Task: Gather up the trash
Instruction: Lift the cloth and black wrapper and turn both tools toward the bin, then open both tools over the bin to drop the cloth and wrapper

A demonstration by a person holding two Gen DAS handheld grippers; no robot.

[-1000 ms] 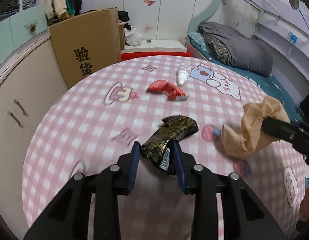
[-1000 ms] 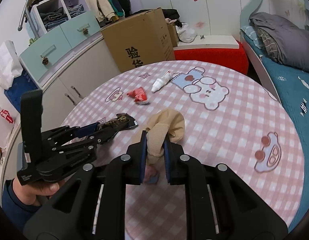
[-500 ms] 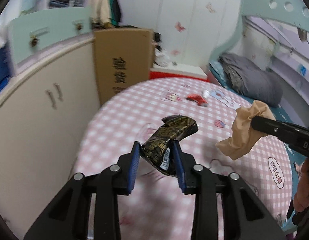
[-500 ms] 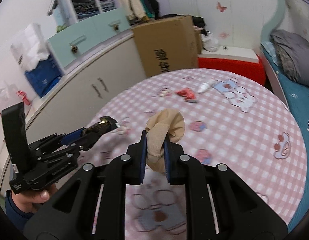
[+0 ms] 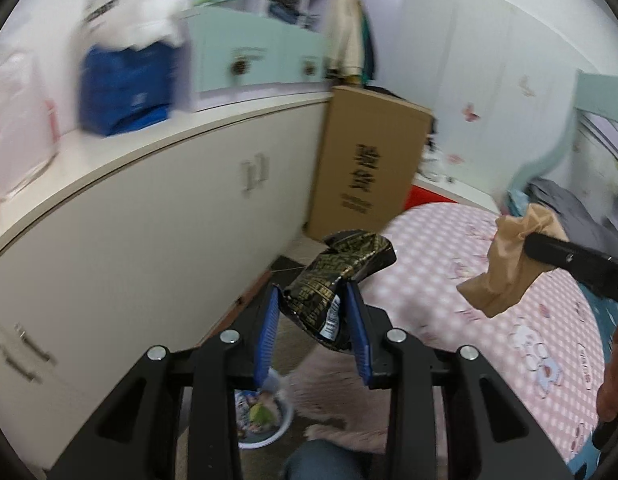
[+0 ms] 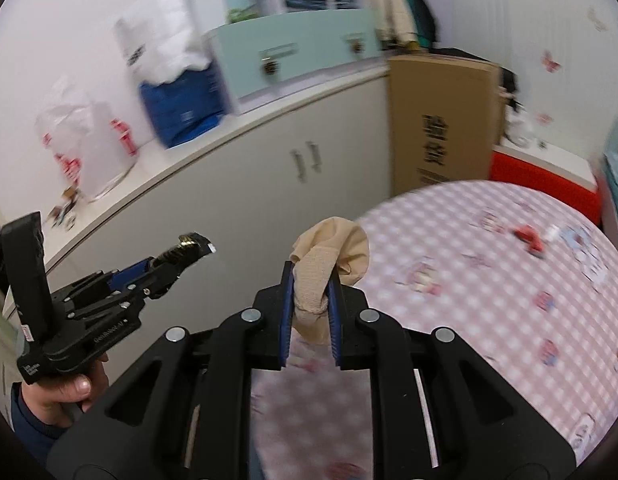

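Note:
My left gripper (image 5: 312, 300) is shut on a black and gold snack wrapper (image 5: 337, 276) and holds it in the air past the table's left edge. It also shows in the right wrist view (image 6: 177, 258). My right gripper (image 6: 311, 284) is shut on a crumpled beige cloth-like piece of trash (image 6: 329, 256), also seen in the left wrist view (image 5: 509, 256), above the pink checked table (image 6: 489, 280). A small bin (image 5: 265, 412) with trash in it stands on the floor below my left gripper. A red wrapper (image 6: 529, 238) and a small white bottle (image 6: 552, 233) lie on the table.
White cabinets (image 5: 129, 240) run along the left with bags on top. A tall cardboard box (image 5: 365, 172) stands by the table. A bed (image 5: 569, 208) lies at the far right. A person's knee (image 5: 321, 460) is below.
Both grippers have swung left off the table toward the cabinets, still holding their trash. The floor and the bin have come into the left wrist view.

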